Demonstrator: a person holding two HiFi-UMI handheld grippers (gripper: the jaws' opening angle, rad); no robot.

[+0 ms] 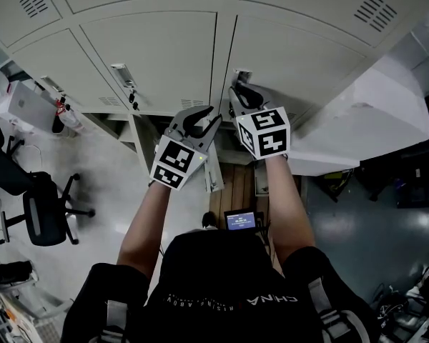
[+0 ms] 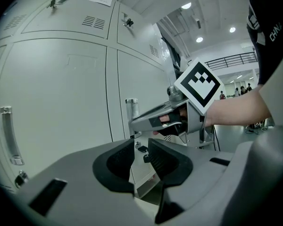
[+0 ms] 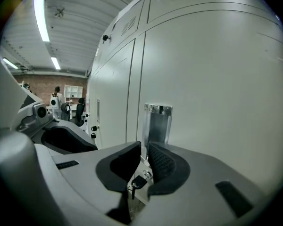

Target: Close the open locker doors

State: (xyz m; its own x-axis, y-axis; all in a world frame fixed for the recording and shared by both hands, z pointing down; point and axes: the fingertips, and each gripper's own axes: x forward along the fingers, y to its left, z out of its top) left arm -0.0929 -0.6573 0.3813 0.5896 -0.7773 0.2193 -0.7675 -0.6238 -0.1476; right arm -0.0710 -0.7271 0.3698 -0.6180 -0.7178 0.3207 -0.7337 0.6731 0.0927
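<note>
Grey locker doors [image 1: 307, 56] fill the top of the head view. My right gripper [image 1: 241, 95] has its tips at the chrome handle [image 1: 242, 73] of one door. In the right gripper view that handle [image 3: 156, 121] stands just beyond the jaws [image 3: 144, 160], whose pads are almost together with nothing between them. A key [image 3: 137, 182] hangs below. My left gripper [image 1: 202, 122] is beside it, lower left, jaws parted and empty. In the left gripper view my left gripper [image 2: 141, 161] points at the handle [image 2: 131, 108] and at my right gripper [image 2: 146, 120]. A lower door [image 1: 213, 174] stands ajar beneath both.
An office chair [image 1: 46, 209] stands on the floor at the left. A large white box-like unit [image 1: 365, 113] juts out at the right. A small lit screen [image 1: 240, 220] sits below my hands. Another handle [image 2: 7, 135] is on the locker to the left.
</note>
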